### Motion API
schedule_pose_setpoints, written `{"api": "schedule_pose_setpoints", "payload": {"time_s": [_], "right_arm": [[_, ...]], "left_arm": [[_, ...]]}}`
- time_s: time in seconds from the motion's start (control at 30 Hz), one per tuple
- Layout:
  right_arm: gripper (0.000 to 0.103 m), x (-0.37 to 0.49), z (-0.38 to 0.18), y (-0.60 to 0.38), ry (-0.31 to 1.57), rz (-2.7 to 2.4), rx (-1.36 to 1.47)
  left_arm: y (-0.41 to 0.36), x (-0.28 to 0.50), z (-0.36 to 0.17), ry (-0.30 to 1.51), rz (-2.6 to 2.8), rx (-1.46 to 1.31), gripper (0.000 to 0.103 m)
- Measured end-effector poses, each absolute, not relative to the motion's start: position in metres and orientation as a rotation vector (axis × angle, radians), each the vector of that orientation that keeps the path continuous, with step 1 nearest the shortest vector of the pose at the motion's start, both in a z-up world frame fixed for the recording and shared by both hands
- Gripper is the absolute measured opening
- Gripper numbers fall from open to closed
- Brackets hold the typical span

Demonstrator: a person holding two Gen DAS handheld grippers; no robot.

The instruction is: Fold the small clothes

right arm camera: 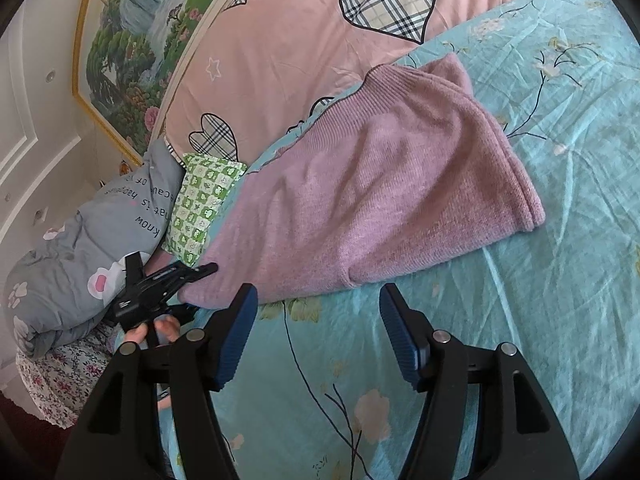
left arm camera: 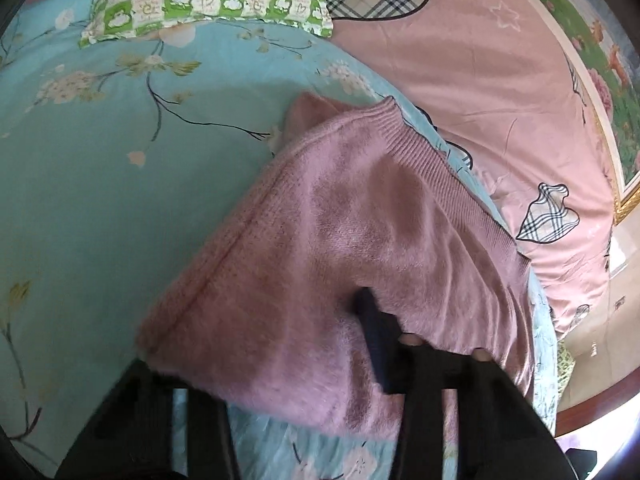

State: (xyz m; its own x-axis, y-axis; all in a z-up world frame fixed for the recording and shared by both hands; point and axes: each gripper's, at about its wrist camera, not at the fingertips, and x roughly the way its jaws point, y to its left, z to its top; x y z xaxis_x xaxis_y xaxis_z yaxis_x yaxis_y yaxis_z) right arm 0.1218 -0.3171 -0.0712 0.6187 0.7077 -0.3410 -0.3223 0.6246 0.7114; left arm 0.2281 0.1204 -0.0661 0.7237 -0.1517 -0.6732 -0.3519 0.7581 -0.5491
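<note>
Folded pink sweater [right arm camera: 384,184] lying on the turquoise floral sheet [right arm camera: 540,320], ribbed hem toward the pink heart-print quilt [right arm camera: 288,40]. Left gripper [right arm camera: 192,276] at the sweater's near corner, one finger on top of the knit, the other hidden beneath — apparently clamped on it. Right gripper [right arm camera: 318,332] spread wide over bare sheet just beside the sweater, holding nothing. Green checked pillow [right arm camera: 200,208] beyond.

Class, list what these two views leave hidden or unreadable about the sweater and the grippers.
- Left gripper jaws, left wrist view: sweater drapes over them.
- Sweater's sleeves and neckline, both views: folded under.
- Grey quilt text, right wrist view: creased, partly unreadable.
- Painting: cut by the frame edge.
</note>
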Motion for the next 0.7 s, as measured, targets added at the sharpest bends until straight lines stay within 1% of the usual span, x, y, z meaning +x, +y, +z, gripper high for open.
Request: {"api": "schedule_pose_setpoints", "payload": {"time_s": [0.03,0.13,0.2,0.33,0.47,0.57,0.63,0.7], "right_arm": [[0.064,0.122,-0.072,-0.318,0.659,0.645,0.655],[0.064,0.122,-0.072,-0.320,0.652,0.649,0.671],[0.064,0.123,-0.073,-0.323,0.643,0.656,0.683],[0.064,0.120,-0.072,-0.332,0.609,0.650,0.722],[0.064,0.118,-0.067,-0.356,0.556,0.621,0.837],[0.064,0.120,-0.057,-0.385,0.498,0.588,0.911],[0.064,0.128,-0.048,-0.398,0.493,0.567,0.904],[0.064,0.144,-0.039,-0.406,0.518,0.576,0.900]], "left_arm": [[0.121,0.229,-0.065,0.768,0.113,-0.717,0.017],[0.113,0.229,-0.053,0.754,0.127,-0.645,0.010],[0.099,0.229,-0.037,0.733,0.137,-0.565,0.008],[0.060,0.231,0.003,0.668,0.056,-0.447,0.007],[-0.005,0.238,0.032,0.639,-0.112,-0.325,0.006],[-0.054,0.242,0.033,0.643,-0.218,-0.252,0.006],[-0.088,0.245,0.022,0.671,-0.294,-0.192,0.006],[-0.116,0.250,-0.001,0.720,-0.328,-0.141,0.006]]}}
